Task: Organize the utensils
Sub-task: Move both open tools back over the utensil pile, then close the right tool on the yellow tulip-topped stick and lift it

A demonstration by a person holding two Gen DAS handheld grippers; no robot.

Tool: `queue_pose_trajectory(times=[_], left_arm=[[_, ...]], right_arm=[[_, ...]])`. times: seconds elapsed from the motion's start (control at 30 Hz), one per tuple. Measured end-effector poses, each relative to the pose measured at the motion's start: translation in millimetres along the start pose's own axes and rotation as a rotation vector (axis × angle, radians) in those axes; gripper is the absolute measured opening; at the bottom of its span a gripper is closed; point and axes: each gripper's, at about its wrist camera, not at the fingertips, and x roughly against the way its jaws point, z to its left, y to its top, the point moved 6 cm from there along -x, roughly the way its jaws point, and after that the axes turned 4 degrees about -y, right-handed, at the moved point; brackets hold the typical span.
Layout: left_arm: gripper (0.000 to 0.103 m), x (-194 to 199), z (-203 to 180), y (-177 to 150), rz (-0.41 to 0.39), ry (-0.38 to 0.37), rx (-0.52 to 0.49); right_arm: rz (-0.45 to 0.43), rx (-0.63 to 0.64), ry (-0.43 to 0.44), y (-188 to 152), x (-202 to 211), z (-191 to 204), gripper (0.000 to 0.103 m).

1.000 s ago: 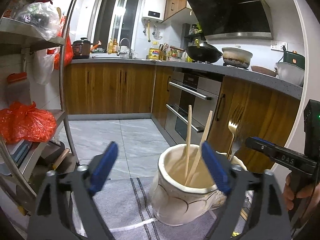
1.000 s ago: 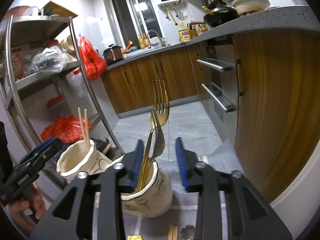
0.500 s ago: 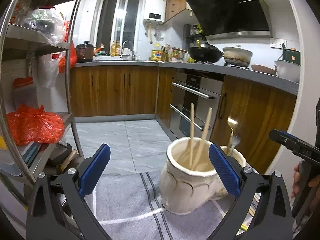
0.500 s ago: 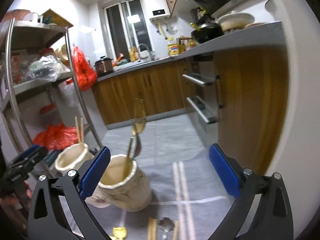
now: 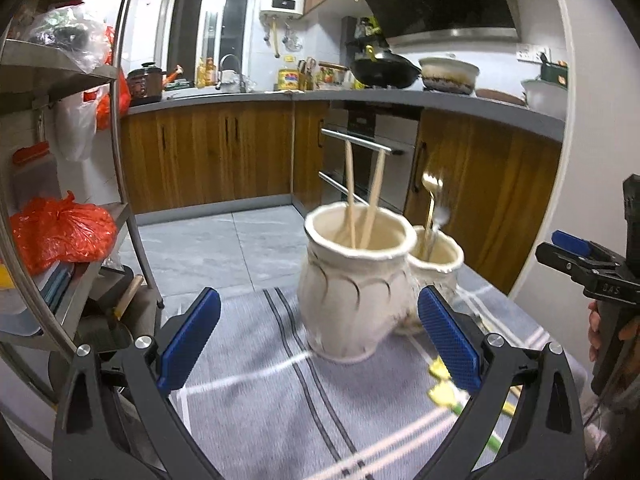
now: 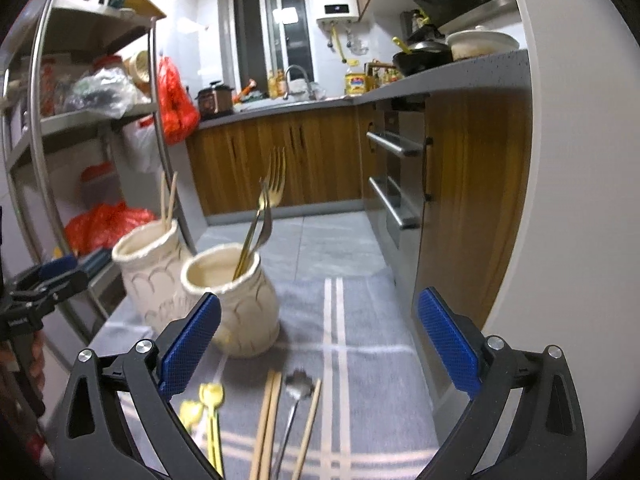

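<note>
The right tool (image 6: 318, 344) hangs wide open and empty above a striped cloth (image 6: 360, 312). Two cream jars (image 6: 240, 304) stand near the cloth's left edge; chopsticks (image 6: 268, 416) and spoons (image 6: 294, 404) lie at its near edge.

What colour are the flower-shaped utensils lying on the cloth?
Yellow heads on pale green stems, clearest in the right wrist view.
</note>
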Motion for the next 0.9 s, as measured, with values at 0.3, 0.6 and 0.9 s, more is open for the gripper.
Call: queue_pose_trajectory(times=[0.3, 0.6, 0.9], left_arm=[[0.097, 3, -13, -27, 0.067, -0.039, -0.01], [0.097, -1, -15, -49, 0.125, -0.062, -0.012], [0.097, -3, -23, -64, 0.159, -0.088, -0.026]], right_arm=[[0.073, 0.029, 0.017, -25, 4, 5, 0.098], [0.193, 0.083, 0.045, -62, -2, 22, 0.098], [0.269, 0.168, 0.086, -86, -6, 48, 0.098]])
